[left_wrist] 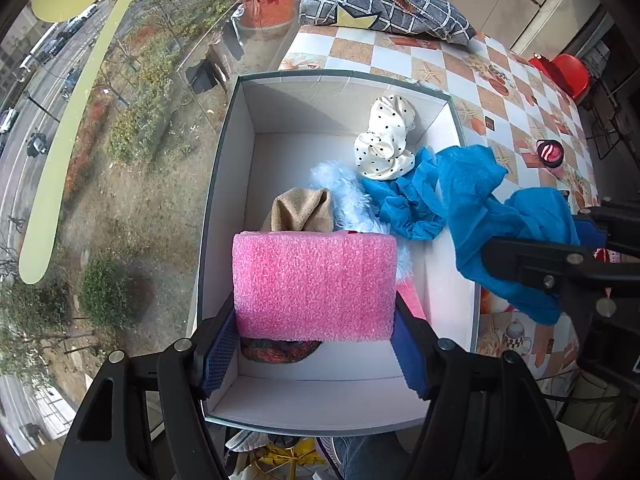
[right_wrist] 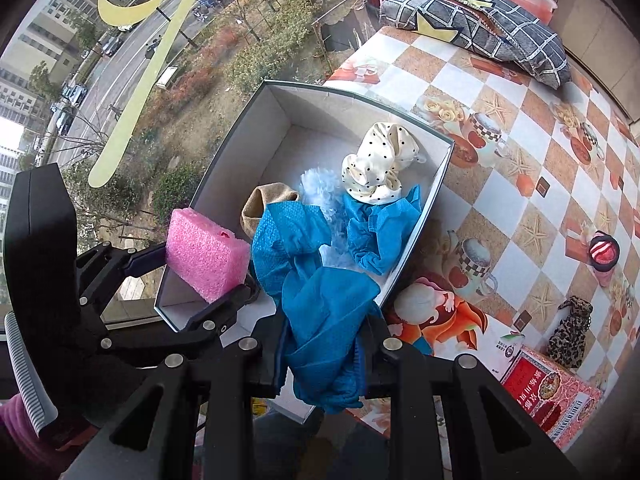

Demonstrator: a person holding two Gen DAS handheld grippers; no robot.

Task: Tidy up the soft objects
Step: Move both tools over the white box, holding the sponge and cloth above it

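Here, in the left wrist view, our left gripper (left_wrist: 316, 344) clamps the pink foam block (left_wrist: 314, 286) above the white box (left_wrist: 224, 168), whose cloths lie toward one o'clock. In the right wrist view, our right gripper (right_wrist: 322, 354) pinches the blue cloth (right_wrist: 320, 288) over the box's near corner. We judge both are mid-deposit; next comes lowering, then opening.

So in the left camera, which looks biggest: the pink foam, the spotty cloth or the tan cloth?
1. pink foam, though it is nearest the camera, held in the left gripper
2. spotty cloth
3. tan cloth, partly hidden behind the foam
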